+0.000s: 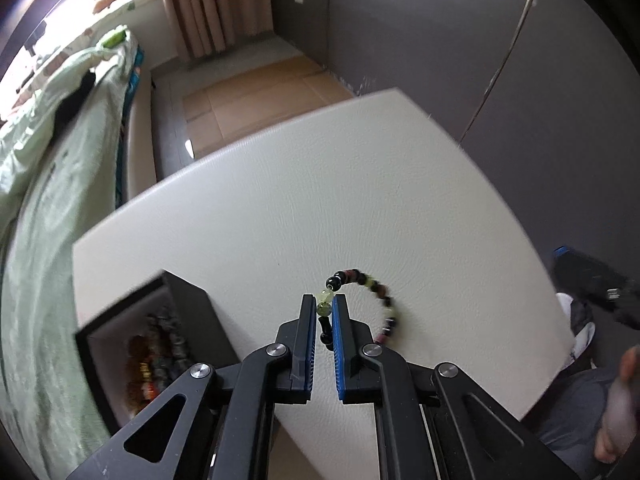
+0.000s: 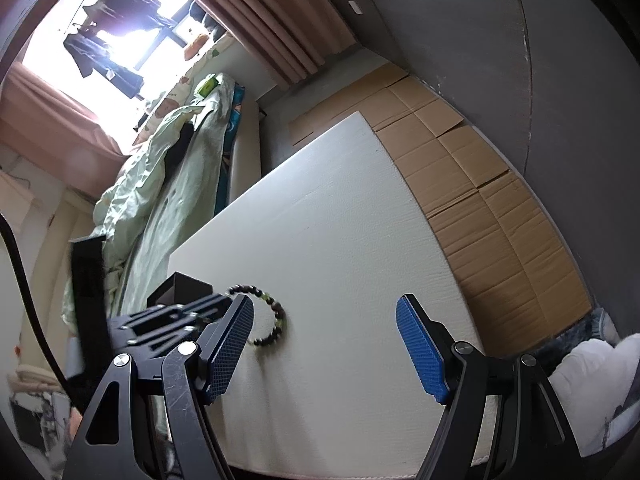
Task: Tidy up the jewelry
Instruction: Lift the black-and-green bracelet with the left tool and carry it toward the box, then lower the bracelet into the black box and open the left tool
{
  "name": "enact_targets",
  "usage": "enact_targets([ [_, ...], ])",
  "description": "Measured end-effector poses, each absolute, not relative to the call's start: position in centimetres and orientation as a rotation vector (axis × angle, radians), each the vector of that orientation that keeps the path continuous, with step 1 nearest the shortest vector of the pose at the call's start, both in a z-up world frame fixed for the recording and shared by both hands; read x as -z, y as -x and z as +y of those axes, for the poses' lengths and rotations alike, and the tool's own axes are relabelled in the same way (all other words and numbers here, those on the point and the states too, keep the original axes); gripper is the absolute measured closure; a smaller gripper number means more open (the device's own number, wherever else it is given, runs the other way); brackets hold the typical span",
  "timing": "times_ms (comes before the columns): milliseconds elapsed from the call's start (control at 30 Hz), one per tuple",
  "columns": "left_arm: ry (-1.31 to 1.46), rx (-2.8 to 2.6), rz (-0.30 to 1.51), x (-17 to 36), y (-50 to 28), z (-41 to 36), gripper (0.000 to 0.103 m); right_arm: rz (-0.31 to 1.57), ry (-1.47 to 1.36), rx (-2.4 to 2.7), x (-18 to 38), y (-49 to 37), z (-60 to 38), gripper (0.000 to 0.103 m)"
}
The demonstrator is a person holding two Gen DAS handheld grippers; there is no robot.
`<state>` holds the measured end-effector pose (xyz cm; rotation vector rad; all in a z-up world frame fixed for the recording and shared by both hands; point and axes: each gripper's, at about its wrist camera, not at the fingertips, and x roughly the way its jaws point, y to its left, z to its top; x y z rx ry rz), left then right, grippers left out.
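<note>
Bracelet point(image 1: 362, 300): pinched at its near side between the pads of the left hand-held gripper point(image 1: 323, 312), lower centre of the left wrist view; the rest of the loop arcs right and looks to rest on the white table point(image 1: 280, 200). Right hand-held gripper point(image 2: 324, 320) is spread wide, holding nothing, low over the table. Black box point(image 1: 160, 336) sits at lower left, open, with other beaded pieces inside. Risks, my read: grip is on a couple of round beads only, so they could squirt out on lift; the hanging loop could catch the box wall on transfer; elastic could stretch if dragged.
</note>
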<state>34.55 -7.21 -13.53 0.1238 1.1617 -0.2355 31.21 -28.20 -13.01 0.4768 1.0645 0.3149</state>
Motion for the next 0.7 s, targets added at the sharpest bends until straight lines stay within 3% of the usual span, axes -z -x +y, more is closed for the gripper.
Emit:
enact_targets([
  [700, -0.116, 0.157, 0.994, 4.0, -30.0, -1.6, 0.095, 1.041, -0.455, -0.36, 12.1, -30.6, -25.7, 0.029],
])
